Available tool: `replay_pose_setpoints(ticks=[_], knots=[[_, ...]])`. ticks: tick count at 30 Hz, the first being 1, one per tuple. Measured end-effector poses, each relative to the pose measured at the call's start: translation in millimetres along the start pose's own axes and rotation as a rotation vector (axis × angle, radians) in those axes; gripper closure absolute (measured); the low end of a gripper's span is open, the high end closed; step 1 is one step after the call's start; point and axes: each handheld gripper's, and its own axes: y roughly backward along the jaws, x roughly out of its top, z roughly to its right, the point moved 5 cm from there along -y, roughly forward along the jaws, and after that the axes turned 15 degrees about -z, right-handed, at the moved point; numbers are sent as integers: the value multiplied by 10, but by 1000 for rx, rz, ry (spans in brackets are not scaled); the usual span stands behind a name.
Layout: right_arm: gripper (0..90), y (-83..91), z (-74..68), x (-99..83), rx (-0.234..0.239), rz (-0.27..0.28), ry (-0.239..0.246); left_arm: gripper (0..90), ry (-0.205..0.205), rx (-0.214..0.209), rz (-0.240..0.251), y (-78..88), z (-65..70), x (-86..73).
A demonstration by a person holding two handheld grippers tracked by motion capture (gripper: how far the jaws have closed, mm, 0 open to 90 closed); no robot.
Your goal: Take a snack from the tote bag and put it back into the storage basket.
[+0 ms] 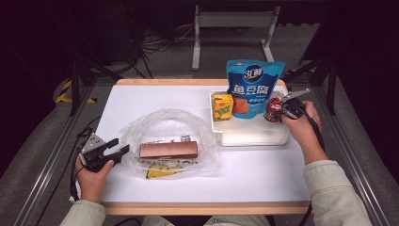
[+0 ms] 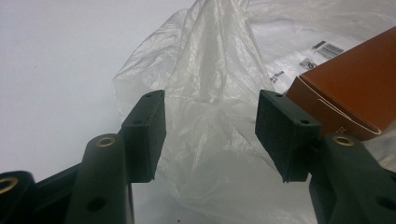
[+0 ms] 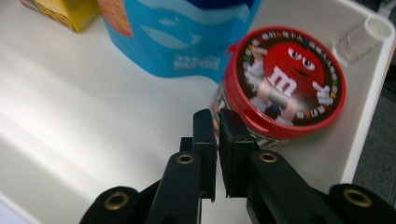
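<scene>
At the left edge of the tabletop (image 1: 263, 179), the left hand (image 1: 91, 176) rests low with the left gripper (image 1: 117, 148) pointing right, about level, toward the bag (image 1: 164, 120). Its jaws stand wide apart and hold nothing; in the left gripper view a raised fold of the bag (image 2: 210, 93) lies ahead between them, untouched by either pad. The bag is thin, clear, crumpled plastic, spread flat on the tabletop's left half. On it lies a brown box (image 1: 168, 150), long and flat, with a yellow packet (image 1: 160, 172) just beside it on the near side. Right of the bag sits a white tray (image 1: 254, 136), holding a yellow carton (image 1: 222, 106) at its far left, then an upright blue pouch (image 1: 251, 89), then a jar (image 1: 272, 109) with a red lid. The right hand (image 1: 301, 125) reaches in from the tray's right side, and the right gripper (image 1: 283, 109) points left at the jar. In the right gripper view its jaws are nearly together, a thin slit between the pads and nothing in it, their tips just beside the jar (image 3: 280, 84), which lies tilted in the tray's corner, lid facing the camera; whether they touch it I cannot tell.
</scene>
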Motion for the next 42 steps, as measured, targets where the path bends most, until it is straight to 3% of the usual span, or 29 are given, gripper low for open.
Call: replay_pose_setpoints(ticks=[6,9,11,17,25,31,38,42], knots=[[791,177,-102,68,20,67,14,437,0,1,2,1,-2,7],[630,325,-206,147,88,186,-39,436,5,1,1,2,-4,1],[523,405,-265,194,100,252,-38,437,5,2,0,7,-8,-3],[434,660,-439,303,151,382,-42,436,5,9,6,33,3,-14],[270,856,-694,456,169,466,15,436,6,7,8,37,-4,-20],[243,924,-836,526,196,496,47,437,4,4,9,31,-4,-14],[241,1107,-1050,635,283,548,89,436,4,2,12,31,-1,-10],[239,1150,-1132,674,291,555,115,436,2,7,11,39,-4,-13]])
